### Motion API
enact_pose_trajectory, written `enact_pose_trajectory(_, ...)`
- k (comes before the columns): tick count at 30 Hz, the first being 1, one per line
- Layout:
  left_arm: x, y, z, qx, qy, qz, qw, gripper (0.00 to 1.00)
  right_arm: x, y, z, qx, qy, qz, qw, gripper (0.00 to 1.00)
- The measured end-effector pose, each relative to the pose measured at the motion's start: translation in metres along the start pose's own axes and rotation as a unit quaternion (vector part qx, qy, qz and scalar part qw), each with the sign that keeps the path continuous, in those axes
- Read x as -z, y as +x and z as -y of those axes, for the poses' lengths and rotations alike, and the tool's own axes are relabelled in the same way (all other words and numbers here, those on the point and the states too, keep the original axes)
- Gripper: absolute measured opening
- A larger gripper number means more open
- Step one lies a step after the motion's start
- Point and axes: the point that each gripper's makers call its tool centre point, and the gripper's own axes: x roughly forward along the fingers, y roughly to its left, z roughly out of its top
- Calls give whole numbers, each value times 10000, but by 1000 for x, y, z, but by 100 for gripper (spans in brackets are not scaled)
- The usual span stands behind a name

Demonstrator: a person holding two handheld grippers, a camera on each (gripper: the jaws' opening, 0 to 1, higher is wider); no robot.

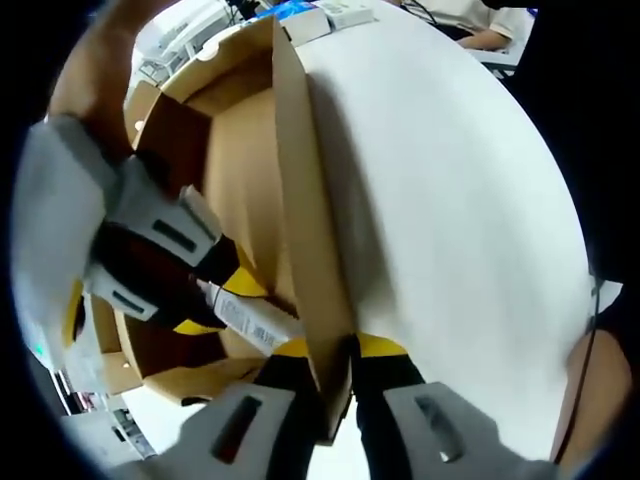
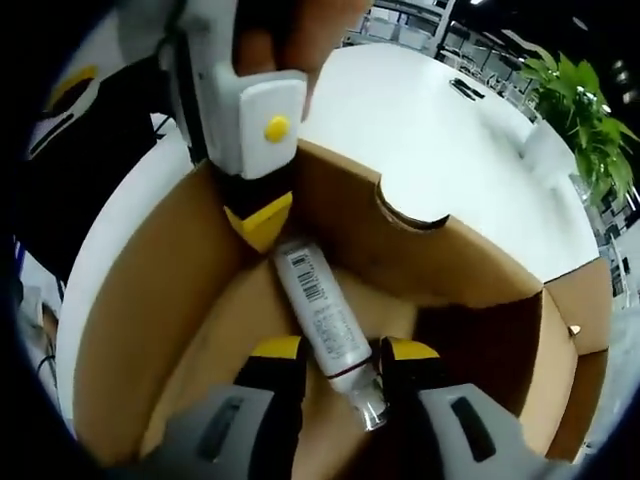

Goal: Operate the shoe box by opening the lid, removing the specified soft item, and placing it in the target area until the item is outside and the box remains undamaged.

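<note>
An open brown cardboard shoe box stands on a white round table. A white tube with a barcode label and a clear cap lies on the box floor. My right gripper is down inside the box, its yellow-tipped jaws pressed against both sides of the tube near the cap. The left gripper view shows the right gripper inside the box with the tube sticking out from its tips. My left gripper is shut on the top edge of the box wall, and the left gripper sits on the far wall.
The table stretches wide beyond the box wall. Small boxes lie at its far edge, where a person's arm rests. A green plant and a dark object stand past the box. A semicircular notch cuts the far wall.
</note>
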Motion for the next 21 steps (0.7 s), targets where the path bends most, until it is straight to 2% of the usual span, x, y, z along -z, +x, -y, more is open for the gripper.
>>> enact_pose_trajectory(2, 0, 0, 0, 0, 4, 1, 10000, 9, 4, -2, -2, 28, 178, 49, 9998, 27)
enact_pose_trajectory(3, 0, 0, 0, 1, 2, 1, 10000, 9, 8, -4, -3, 85, 433, 72, 9990, 27)
enact_pose_trajectory(4, 0, 0, 0, 1, -1, -3, 10000, 9, 10, -6, -2, 100, 453, 101, 9989, 26)
enact_pose_trajectory(7, 0, 0, -1, 5, 0, -10, 10000, 9, 21, -12, -4, 278, 919, 100, 9953, 23)
enact_pose_trajectory(15, 1, -1, -2, 5, 1, -8, 10000, 9, 38, -25, -24, 465, 1346, 161, 9897, 21)
enact_pose_trajectory(21, 1, -2, -3, 5, 3, -1, 10000, 9, 47, -33, -37, 635, 1784, 257, 9816, 21)
